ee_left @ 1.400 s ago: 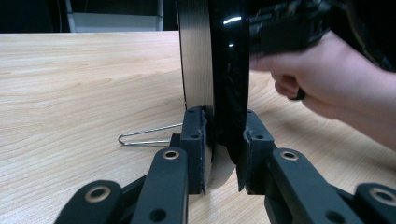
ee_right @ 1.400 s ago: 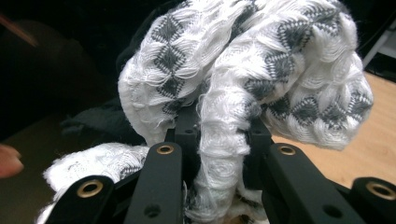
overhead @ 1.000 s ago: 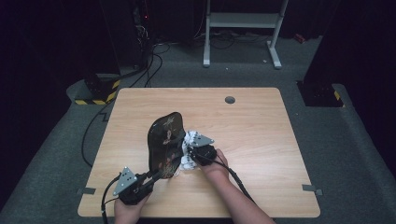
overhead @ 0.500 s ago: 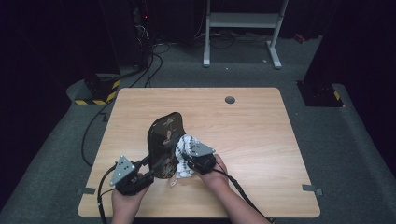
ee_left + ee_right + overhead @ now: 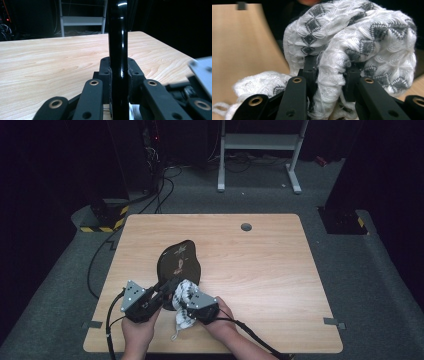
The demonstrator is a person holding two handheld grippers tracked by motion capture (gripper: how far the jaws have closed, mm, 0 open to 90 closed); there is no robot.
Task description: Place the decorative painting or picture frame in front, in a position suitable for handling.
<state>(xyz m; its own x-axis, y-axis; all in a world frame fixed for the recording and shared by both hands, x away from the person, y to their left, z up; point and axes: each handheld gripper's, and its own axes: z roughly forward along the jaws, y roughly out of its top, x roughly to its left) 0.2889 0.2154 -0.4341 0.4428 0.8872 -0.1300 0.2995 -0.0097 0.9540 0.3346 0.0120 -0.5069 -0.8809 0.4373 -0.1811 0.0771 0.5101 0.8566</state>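
a light wood tabletop (image 5: 260, 270) with rounded corners stands on grey carpet (image 5: 350, 285) in a dark room. a round grommet hole (image 5: 246, 226) sits near its far edge. beyond the far edge stands a white metal frame (image 5: 260, 150). black cables (image 5: 155, 185) trail past the far left corner, beside a yellow-and-black striped base (image 5: 102, 220). tape tabs (image 5: 334, 322) mark the near corners.

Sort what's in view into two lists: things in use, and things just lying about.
In use:
black plate, clamped on edge in the left gripper
white patterned cloth, gripped by the right gripper

Lying about:
white metal stand
floor cables
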